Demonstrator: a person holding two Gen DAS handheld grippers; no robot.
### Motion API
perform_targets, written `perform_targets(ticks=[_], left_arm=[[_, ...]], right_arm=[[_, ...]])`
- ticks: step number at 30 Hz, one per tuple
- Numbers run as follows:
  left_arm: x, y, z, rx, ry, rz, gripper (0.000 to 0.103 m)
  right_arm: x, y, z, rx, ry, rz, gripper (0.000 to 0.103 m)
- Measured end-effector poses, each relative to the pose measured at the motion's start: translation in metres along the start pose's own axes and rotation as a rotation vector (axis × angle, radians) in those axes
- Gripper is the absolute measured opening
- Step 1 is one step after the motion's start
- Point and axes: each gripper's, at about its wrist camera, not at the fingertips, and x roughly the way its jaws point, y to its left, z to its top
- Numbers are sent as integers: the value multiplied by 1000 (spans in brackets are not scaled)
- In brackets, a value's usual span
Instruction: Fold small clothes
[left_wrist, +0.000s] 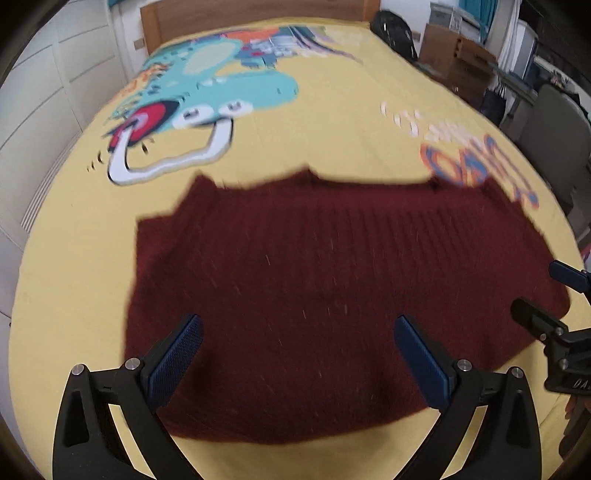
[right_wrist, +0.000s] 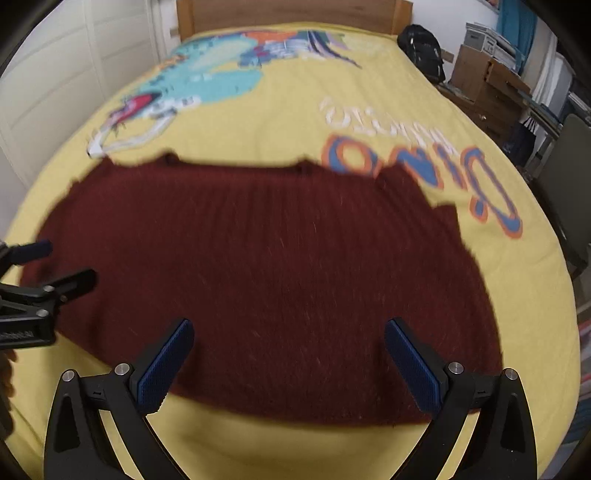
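Note:
A dark red knitted garment (left_wrist: 314, 288) lies spread flat on the yellow bedspread (left_wrist: 332, 122); it also shows in the right wrist view (right_wrist: 266, 266). My left gripper (left_wrist: 297, 325) is open and empty, its blue pads (left_wrist: 177, 358) above the garment's near edge. My right gripper (right_wrist: 288, 328) is open and empty above the near edge too. The right gripper shows at the right edge of the left wrist view (left_wrist: 539, 291), and the left gripper at the left edge of the right wrist view (right_wrist: 66, 264), both with jaws apart.
The bedspread (right_wrist: 295, 110) has a cartoon print (left_wrist: 207, 92) and lettering (right_wrist: 424, 166). A wooden headboard (right_wrist: 288, 14) is at the far end. White cupboards (left_wrist: 55, 92) stand left. A black bag (right_wrist: 423, 51), cardboard boxes (right_wrist: 487, 85) and a chair (left_wrist: 554, 140) stand right.

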Motion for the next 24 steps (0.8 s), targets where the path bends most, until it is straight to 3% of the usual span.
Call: perform_targets(ticks=[5, 13, 24], left_arm=[[28, 8, -21, 19, 52, 57, 102], [29, 53, -36, -12, 22, 57, 102], [34, 62, -37, -44, 24, 44, 102]], right_arm=[[18, -29, -17, 48, 32, -11, 103], [18, -81, -28, 126, 35, -11, 103], [23, -85, -32, 143, 75, 4, 103]])
